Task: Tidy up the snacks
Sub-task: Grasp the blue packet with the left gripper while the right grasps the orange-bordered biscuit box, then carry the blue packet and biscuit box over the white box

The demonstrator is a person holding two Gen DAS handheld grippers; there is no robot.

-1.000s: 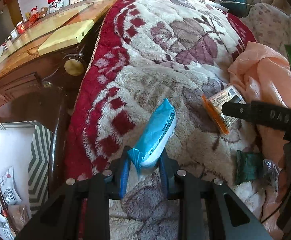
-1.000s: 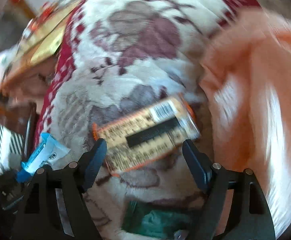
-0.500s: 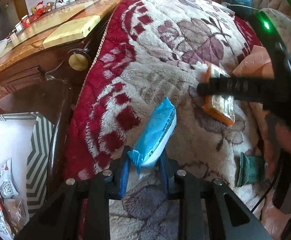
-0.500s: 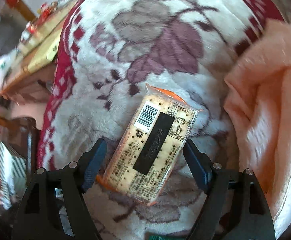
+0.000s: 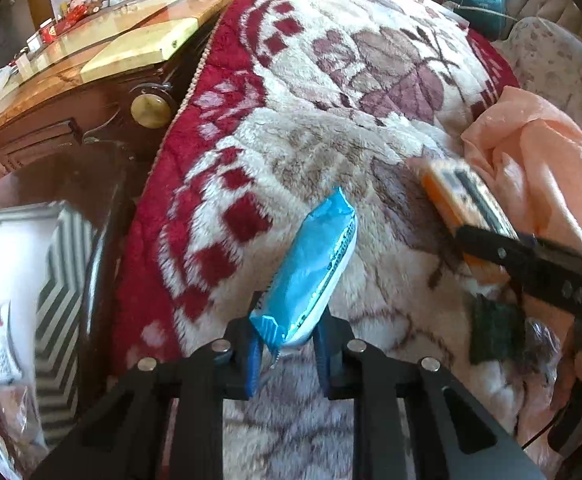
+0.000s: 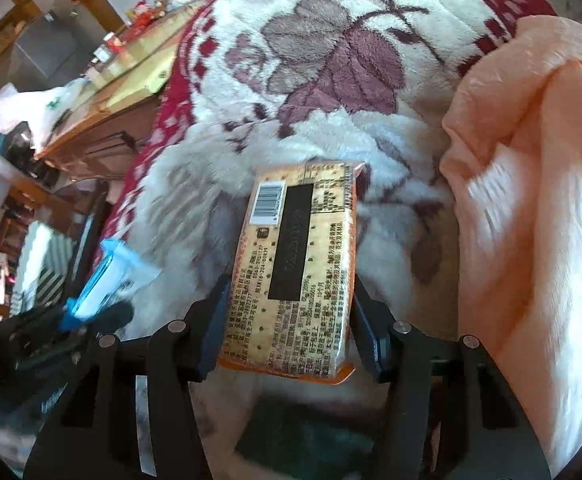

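My left gripper is shut on a blue and white snack packet and holds it above the fluffy floral blanket. My right gripper is shut on an orange cracker pack with a barcode and a black strip facing up. The cracker pack also shows at the right of the left wrist view, with a right finger across it. The blue packet shows at the left of the right wrist view. A dark green packet lies on the blanket below the right gripper.
A peach cloth is bunched on the right of the blanket. A dark wooden table with a glass top stands left of the blanket's red edge. A white box with zigzag sides sits on the floor at lower left.
The right gripper's jaws have closed on the cracker pack, which now lies lengthwise between them. It has swung back toward the peach cloth. The left gripper still holds the blue packet.
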